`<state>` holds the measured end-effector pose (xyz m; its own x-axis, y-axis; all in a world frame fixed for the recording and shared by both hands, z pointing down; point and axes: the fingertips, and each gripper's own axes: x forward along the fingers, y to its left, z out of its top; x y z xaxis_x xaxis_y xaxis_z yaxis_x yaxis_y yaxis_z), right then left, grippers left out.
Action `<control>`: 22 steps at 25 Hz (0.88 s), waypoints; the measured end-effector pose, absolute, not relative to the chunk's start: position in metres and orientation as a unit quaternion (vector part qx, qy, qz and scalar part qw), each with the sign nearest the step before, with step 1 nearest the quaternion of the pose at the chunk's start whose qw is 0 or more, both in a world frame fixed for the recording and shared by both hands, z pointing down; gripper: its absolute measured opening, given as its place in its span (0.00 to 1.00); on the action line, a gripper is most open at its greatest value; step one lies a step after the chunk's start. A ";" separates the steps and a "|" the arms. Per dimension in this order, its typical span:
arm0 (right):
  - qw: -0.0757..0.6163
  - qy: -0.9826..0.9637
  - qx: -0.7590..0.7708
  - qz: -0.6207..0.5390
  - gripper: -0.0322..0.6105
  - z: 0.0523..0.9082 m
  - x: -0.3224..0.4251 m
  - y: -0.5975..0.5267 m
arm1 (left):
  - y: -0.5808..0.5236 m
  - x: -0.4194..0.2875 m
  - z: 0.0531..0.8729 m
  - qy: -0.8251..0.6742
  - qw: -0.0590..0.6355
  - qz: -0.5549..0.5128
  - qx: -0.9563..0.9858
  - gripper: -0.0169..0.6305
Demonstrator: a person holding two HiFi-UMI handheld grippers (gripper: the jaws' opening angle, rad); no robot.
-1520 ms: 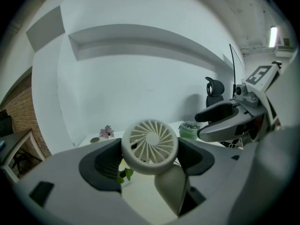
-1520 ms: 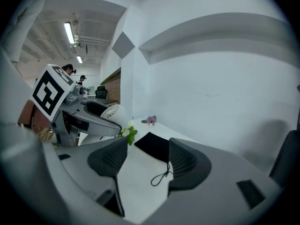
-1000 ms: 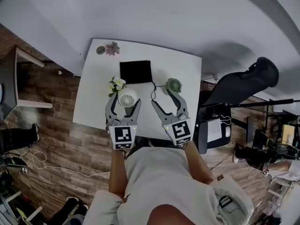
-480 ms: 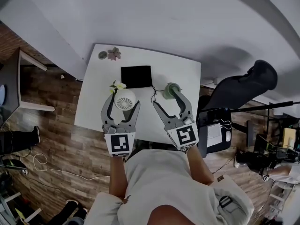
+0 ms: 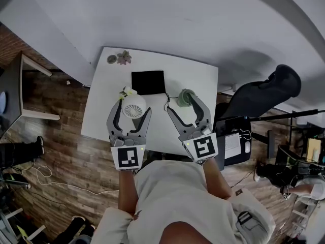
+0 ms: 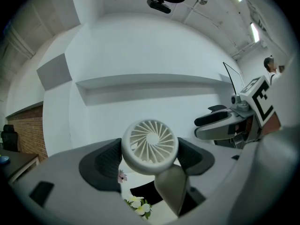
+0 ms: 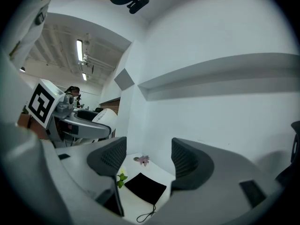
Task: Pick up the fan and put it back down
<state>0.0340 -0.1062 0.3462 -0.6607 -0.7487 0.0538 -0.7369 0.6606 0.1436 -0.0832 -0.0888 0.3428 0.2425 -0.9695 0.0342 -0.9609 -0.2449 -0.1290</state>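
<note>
Now that both grippers have come up in the last second, the head view shows the fan (image 5: pixel 136 106) off the table (image 5: pixel 100 120). It's clamped in the left gripper (image 5: pixel 133 109) and hanging over the near-left part, just this side of the flowers (image 5: pixel 125 91). So the pick-up looks done, and only the set-down is left. The right gripper (image 5: pixel 187 105) is wide open above a small green object (image 5: pixel 186 96).

Left gripper view: both pads press on the fan's round head and its stand hangs free, with the flowers and the black pad (image 6: pixel 143 194) below.

Right gripper view: the jaws are apart with nothing between them, just the table underneath.

There's bare table right under the fan, but the flowers, the cable (image 5: pixel 165 103) and the near edge are all close. Straight back down looks like the safe route.
</note>
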 end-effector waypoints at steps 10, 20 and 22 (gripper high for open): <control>0.079 -0.911 0.403 -0.036 0.51 0.376 0.023 -0.110 | -0.096 -0.085 0.389 0.588 0.014 -0.100 -0.803 0.59; 0.129 -0.906 0.402 0.007 0.51 0.432 0.015 -0.108 | -0.098 -0.086 0.448 0.564 -0.044 -0.130 -0.815 0.59; 0.137 -0.905 0.402 0.013 0.51 0.441 0.014 -0.109 | -0.099 -0.086 0.460 0.559 -0.054 -0.137 -0.816 0.59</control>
